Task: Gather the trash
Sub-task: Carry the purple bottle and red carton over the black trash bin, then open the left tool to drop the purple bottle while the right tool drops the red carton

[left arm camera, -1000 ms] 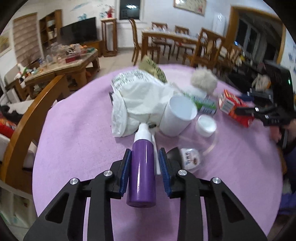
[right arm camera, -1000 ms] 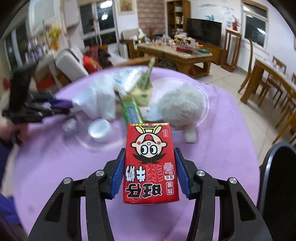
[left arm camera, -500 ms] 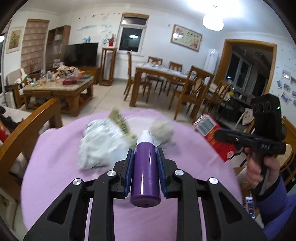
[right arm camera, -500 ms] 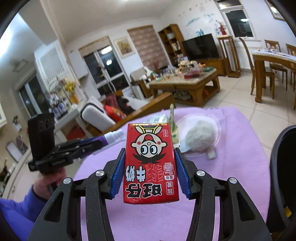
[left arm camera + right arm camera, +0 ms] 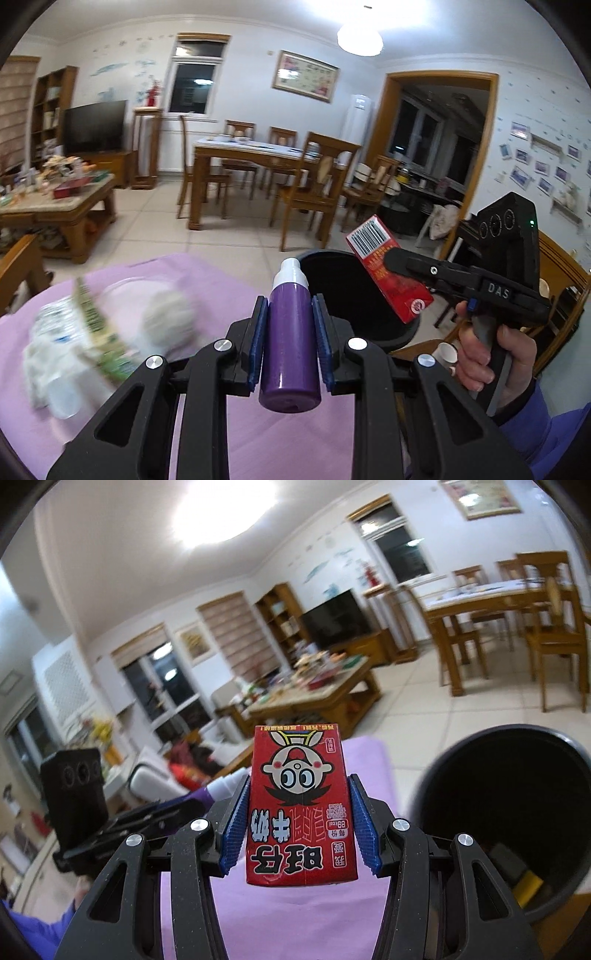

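The left tongs (image 5: 290, 343) pinch a purple bottle (image 5: 290, 339) between their blue pads (image 5: 257, 347), one pad pressed on each side of its body. The bottle's white cap points forward, toward the black bin (image 5: 343, 291) that stands just past the edge of the bench (image 5: 280, 439). The bench wears a purple cloth.

The right tongs (image 5: 301, 812) pinch a red carton (image 5: 301, 812) with a cartoon face, the pads flat against its two narrow sides. In the left wrist view the same carton (image 5: 391, 273) hangs tilted over the near rim of the bin, barcode end up, gripped by the right tongs (image 5: 399, 266) in the person's right hand (image 5: 495, 354). In the right wrist view the bin (image 5: 517, 812) sits right of the carton, its mouth open to the camera, with something yellow and dark lying at its bottom; what it is cannot be told.

Left of the bin, on the bench, lies a blurred heap of trash: a white plastic bag (image 5: 55, 354), a green wrapper (image 5: 98, 332) across it, and a pale fluffy ball (image 5: 166, 317) nearest the bin. A small white cup (image 5: 448, 352) shows below the bin, beside the right hand. From the right wrist, the left tongs (image 5: 207, 794) appear left of the carton, with the bottle's white cap poking out.
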`<state>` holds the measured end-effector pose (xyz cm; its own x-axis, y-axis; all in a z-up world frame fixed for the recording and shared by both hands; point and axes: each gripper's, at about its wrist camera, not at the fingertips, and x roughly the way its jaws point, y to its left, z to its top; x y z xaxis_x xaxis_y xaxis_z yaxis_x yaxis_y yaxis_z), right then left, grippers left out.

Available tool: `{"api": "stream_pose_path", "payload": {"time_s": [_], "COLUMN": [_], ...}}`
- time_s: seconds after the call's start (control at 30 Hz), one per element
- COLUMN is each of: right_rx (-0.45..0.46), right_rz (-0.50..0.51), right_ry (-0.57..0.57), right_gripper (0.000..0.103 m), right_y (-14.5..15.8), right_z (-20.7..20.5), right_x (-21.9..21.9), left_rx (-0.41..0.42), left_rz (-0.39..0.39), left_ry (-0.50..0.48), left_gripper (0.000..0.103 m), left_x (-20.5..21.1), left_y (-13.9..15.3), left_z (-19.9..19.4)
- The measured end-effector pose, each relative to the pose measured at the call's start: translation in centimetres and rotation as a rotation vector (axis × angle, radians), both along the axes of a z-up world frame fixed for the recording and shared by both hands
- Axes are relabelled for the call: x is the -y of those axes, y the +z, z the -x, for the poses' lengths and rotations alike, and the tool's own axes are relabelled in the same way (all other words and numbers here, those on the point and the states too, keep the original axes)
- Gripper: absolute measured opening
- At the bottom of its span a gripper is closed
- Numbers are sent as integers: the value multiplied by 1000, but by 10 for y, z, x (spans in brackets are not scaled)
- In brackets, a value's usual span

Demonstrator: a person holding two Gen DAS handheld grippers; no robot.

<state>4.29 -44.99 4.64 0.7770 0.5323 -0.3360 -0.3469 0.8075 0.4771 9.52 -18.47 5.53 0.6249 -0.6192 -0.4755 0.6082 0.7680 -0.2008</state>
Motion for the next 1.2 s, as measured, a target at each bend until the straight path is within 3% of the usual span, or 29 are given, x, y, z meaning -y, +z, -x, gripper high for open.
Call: {"api": "stream_pose_path", "payload": {"time_s": [0.33, 0.57, 1.2], "right_rx": [-17, -51, -159], "right_rz": [-90, -112, -164], "right_ry": [-212, -274, -319], "right_gripper": [51, 51, 52], "right_y": [-19, -45, -110], "right_z": [17, 19, 1], "right_x": [121, 163, 174], "left_rx": [-7, -31, -105], "left_rz": [-27, -56, -130], "left_ry": [-130, -170, -191], "left_gripper": [25, 25, 25], "left_x": [97, 134, 174], "left_y": [-17, -34, -66], "left_z": [-22, -25, -46]}}
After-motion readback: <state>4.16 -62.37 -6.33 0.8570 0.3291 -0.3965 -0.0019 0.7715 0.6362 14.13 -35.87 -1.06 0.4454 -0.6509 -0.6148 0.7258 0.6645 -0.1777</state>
